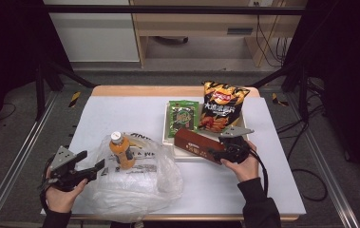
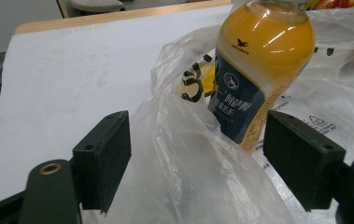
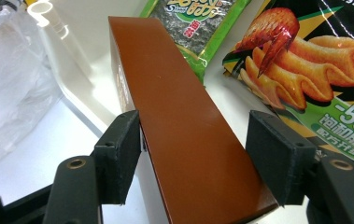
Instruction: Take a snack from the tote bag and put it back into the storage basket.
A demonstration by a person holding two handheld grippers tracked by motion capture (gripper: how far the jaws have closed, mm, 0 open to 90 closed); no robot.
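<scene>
Two tongs: left tongs (image 2: 198,158) gaping around the plastic bag (image 2: 198,186); right tongs (image 3: 195,154) wide astride the brown box (image 3: 184,140), not clamped.
Box position: tray (image 1: 168,137) front edge, beside bag.
Handling: stiff, light, glossy; grip long sides.

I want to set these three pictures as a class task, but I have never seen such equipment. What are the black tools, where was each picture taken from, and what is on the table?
A person sits at a table and holds a hand-held two-jaw gripper in each hand. The high view looks down from above. The other two pictures come from cameras that ride on the grippers and look along their jaws.

The left gripper is open, its jaws either side of the clear plastic bag, which holds an orange drink bottle. The right gripper straddles a brown box; one jaw seems to touch it, the other stands off. The box lies on the edge of a white tray that also holds a green seaweed packet and a crisp bag.
</scene>
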